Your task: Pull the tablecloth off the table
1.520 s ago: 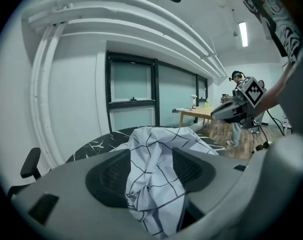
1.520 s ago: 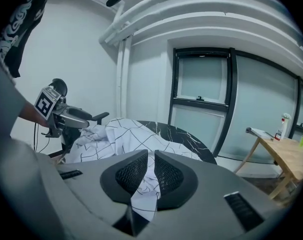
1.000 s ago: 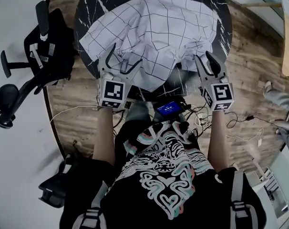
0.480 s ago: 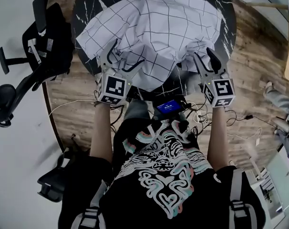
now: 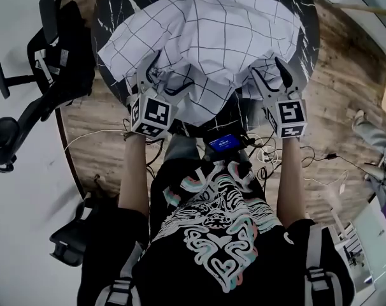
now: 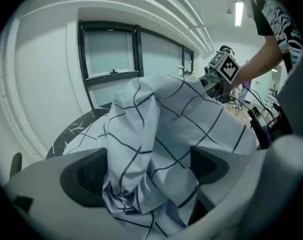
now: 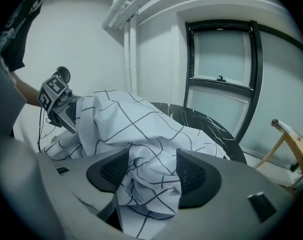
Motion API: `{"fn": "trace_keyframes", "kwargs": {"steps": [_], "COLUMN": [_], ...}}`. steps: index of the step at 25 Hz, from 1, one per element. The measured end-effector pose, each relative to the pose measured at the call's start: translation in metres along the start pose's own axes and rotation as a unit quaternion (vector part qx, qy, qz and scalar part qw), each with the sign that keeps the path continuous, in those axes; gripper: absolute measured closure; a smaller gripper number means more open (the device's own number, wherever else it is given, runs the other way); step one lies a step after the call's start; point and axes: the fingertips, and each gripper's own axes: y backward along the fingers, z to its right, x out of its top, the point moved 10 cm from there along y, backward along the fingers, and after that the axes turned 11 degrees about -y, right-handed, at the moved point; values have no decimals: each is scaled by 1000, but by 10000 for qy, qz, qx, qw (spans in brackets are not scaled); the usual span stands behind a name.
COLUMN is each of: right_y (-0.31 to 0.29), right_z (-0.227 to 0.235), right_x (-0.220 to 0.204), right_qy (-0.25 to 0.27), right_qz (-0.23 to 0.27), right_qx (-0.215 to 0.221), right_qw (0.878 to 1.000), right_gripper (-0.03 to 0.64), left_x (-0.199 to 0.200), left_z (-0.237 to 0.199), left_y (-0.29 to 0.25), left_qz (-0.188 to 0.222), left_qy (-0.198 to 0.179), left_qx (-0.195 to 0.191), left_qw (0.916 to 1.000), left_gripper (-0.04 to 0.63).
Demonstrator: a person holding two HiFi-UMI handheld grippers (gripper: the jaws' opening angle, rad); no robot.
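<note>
My left gripper (image 5: 162, 76) and right gripper (image 5: 269, 72) are opening, bunched cloth (image 5: 212, 37) between the fingers, heaped on the table (image 5: 304, 23); chair (image 5: 59, 59) stands left; both hands sit farther than before

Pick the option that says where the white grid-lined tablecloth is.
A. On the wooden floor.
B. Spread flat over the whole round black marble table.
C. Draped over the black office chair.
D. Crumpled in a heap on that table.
D: the white grid-lined tablecloth lies crumpled on the round black marble table, whose bare rim shows around it; its near folds sit between the opening jaws of the left gripper and right gripper.
</note>
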Motion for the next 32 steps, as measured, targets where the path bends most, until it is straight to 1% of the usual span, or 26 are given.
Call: {"fn": "trace_keyframes", "kwargs": {"steps": [5, 9, 11, 14, 16, 20, 25, 28, 32], "right_y": [-10, -15, -16, -19, -24, -33, -37, -36, -47], "right_z": [0, -2, -1, 1, 3, 4, -2, -6, -9], "right_x": [2, 6, 9, 14, 15, 15, 20, 22, 21], "right_qy": [255, 952, 1201, 1286, 1374, 1877, 2372, 2645, 2888], "right_qz": [-88, -231, -229, -118, -139, -383, -371, -330, -464], "right_qx": [61, 47, 51, 41, 55, 166, 279, 317, 459], "right_qw": [9996, 9952, 9925, 9916, 9904, 9814, 9703, 9633, 9552], "right_gripper": [321, 284, 269, 265, 265, 246, 232, 202, 199], "left_x": [-3, -4, -5, -7, -8, -8, -9, -10, -10], "left_z": [-1, -3, -2, -4, -6, -4, -5, -5, -5], "left_y": [-7, -14, -17, -19, -19, -22, -23, -24, -24], "left_qz": [-165, -276, -301, -341, -381, -412, -410, -414, -435], "left_qy": [-6, -39, -20, 25, 55, 102, 137, 141, 136], "left_qx": [-81, -157, -209, -301, -327, -361, -361, -351, -380], "left_qw": [9998, 9995, 9993, 9990, 9987, 9984, 9984, 9984, 9982], "left_gripper": [83, 83, 83, 83, 83, 83, 83, 83, 83]}}
